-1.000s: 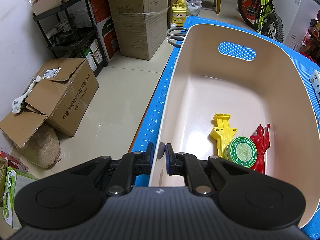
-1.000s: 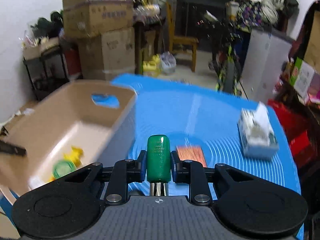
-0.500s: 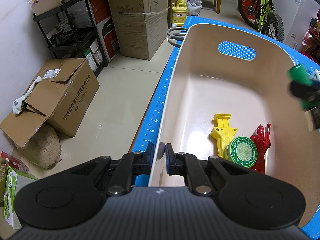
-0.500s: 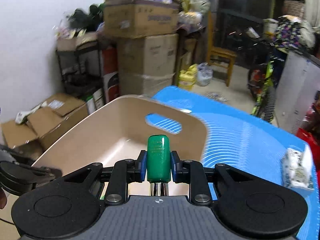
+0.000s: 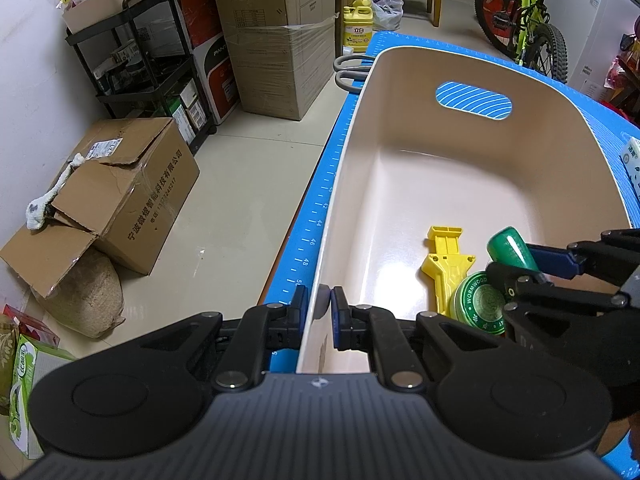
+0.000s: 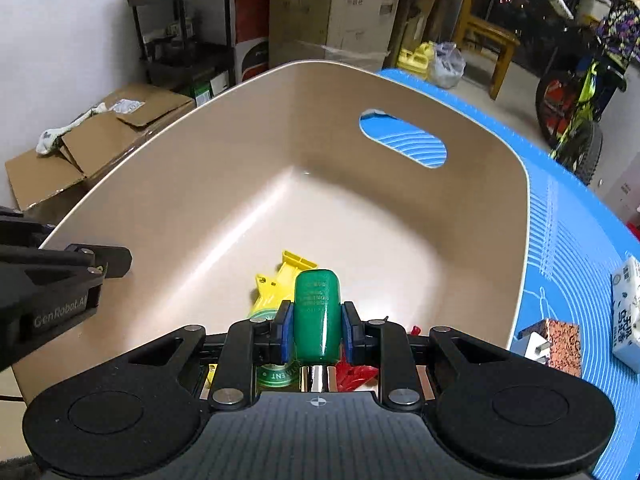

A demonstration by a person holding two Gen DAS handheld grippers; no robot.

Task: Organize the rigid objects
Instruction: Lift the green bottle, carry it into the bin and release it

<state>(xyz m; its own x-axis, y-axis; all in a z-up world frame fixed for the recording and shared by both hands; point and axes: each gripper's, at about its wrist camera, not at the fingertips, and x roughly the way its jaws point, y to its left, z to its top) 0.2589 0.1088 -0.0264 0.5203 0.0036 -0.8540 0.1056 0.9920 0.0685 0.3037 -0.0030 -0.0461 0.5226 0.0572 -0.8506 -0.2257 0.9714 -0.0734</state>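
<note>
A beige plastic bin [image 5: 460,184] stands on the blue mat [image 5: 316,216]. My left gripper [image 5: 319,307] is shut on the bin's near-left rim. My right gripper [image 6: 317,320] is shut on a green bottle [image 6: 317,316] and holds it inside the bin, low over the near end. In the left wrist view the green bottle [image 5: 510,249] comes in from the right. Under it lie a yellow plastic piece [image 5: 444,264], a round green tin [image 5: 478,308] and a red plastic item [image 6: 358,372].
A tissue pack [image 6: 628,312] and a small speckled brown block [image 6: 558,340] lie on the mat right of the bin. Grey scissor handles [image 5: 348,70] lie at the bin's far-left corner. Cardboard boxes [image 5: 120,196], a shelf and a bicycle [image 5: 532,28] stand around the table.
My right gripper carried the green bottle from over the mat to the left and down into the bin. My left gripper stayed clamped on the rim.
</note>
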